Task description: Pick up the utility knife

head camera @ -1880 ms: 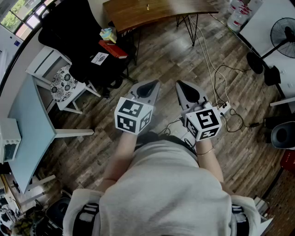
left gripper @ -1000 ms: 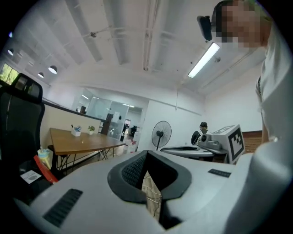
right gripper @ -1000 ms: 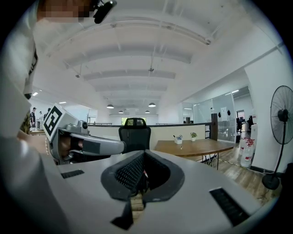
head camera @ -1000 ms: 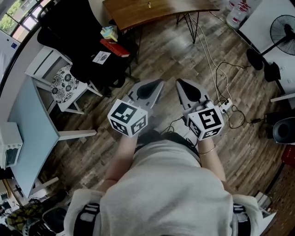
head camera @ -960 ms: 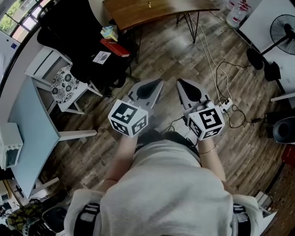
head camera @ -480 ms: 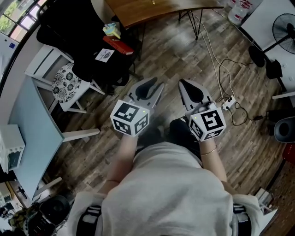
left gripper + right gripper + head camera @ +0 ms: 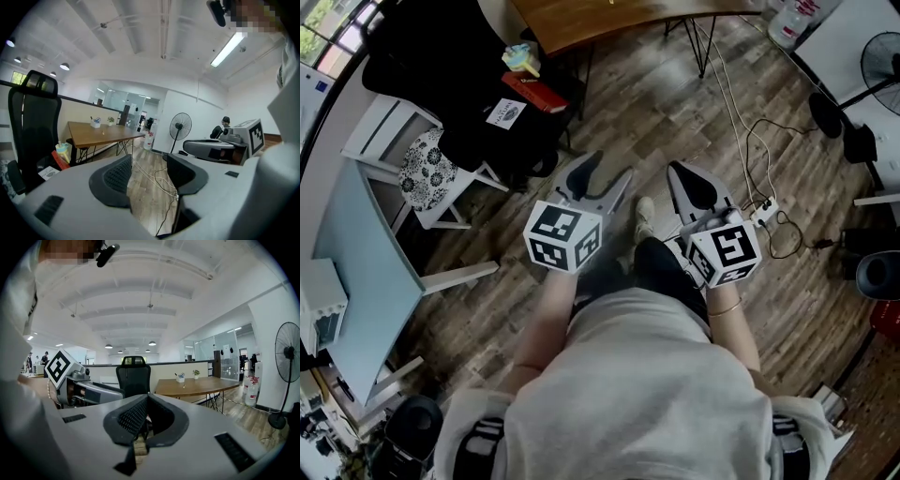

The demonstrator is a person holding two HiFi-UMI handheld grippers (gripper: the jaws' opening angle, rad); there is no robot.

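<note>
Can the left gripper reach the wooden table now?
Probably not yet. The left gripper, jaws just opened and empty, is well short of the wooden table; only floor lies between.

Frame centre: left gripper (image 7: 602,176) and right gripper (image 7: 680,178) side by side above the floor (image 7: 656,103).
Top edge: table (image 7: 600,19).
Upper left: office chair (image 7: 441,66), book (image 7: 534,92) at its right edge, small chair (image 7: 412,159) below it.
Left edge: desk (image 7: 347,253).
Right of the grippers: power strip (image 7: 764,208) on the floor, cable (image 7: 733,112) running up-frame from it.
Upper right corner: fan (image 7: 883,61).
</note>
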